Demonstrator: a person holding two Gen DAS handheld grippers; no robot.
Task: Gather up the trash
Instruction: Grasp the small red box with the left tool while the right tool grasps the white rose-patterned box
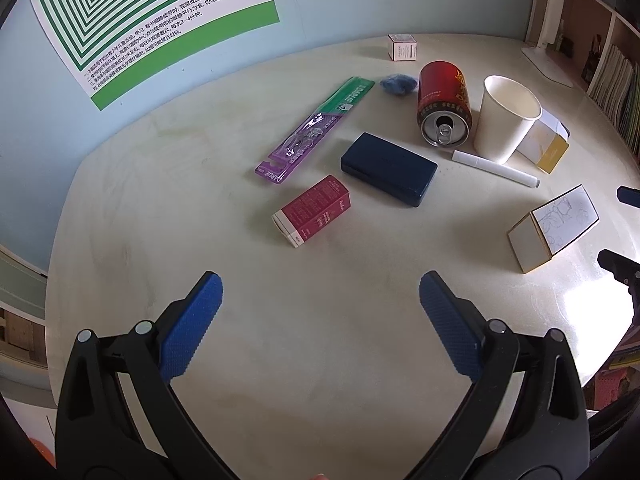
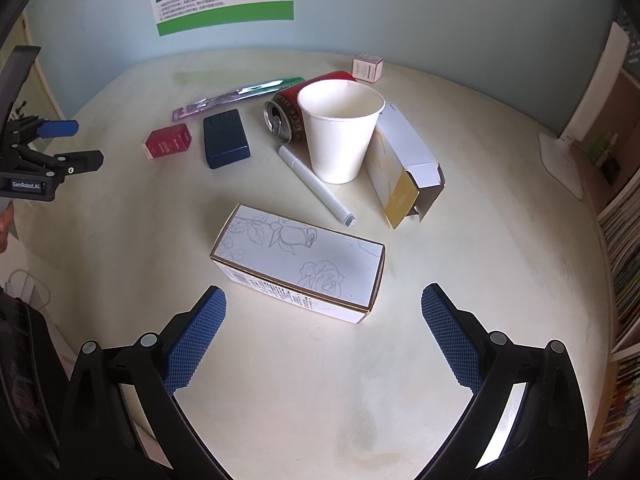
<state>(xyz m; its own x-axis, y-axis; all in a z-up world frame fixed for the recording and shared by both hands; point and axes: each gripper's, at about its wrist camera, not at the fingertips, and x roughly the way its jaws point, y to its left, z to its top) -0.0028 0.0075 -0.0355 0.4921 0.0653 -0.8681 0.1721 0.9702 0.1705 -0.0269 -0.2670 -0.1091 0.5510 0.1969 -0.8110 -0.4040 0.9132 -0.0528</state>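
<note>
Both grippers are open and empty above a cream round table (image 1: 304,340). My left gripper (image 1: 320,300) hovers short of a red carton (image 1: 313,210), a dark blue case (image 1: 388,168) and a toothbrush pack (image 1: 316,124). A red can (image 1: 442,108) lies on its side beside a white paper cup (image 1: 505,118) and a white marker (image 1: 496,168). My right gripper (image 2: 323,312) hovers just in front of a white rose-printed box (image 2: 300,264). An opened white-and-gold box (image 2: 404,164) lies beyond, right of the cup (image 2: 340,132). The left gripper shows in the right wrist view (image 2: 60,148).
A small white box (image 1: 402,47) and a blue crumpled wad (image 1: 398,83) lie at the table's far side. A wall with a green poster (image 1: 152,20) stands behind. Shelves with books (image 2: 624,248) and a white lamp base (image 2: 560,164) are on the right.
</note>
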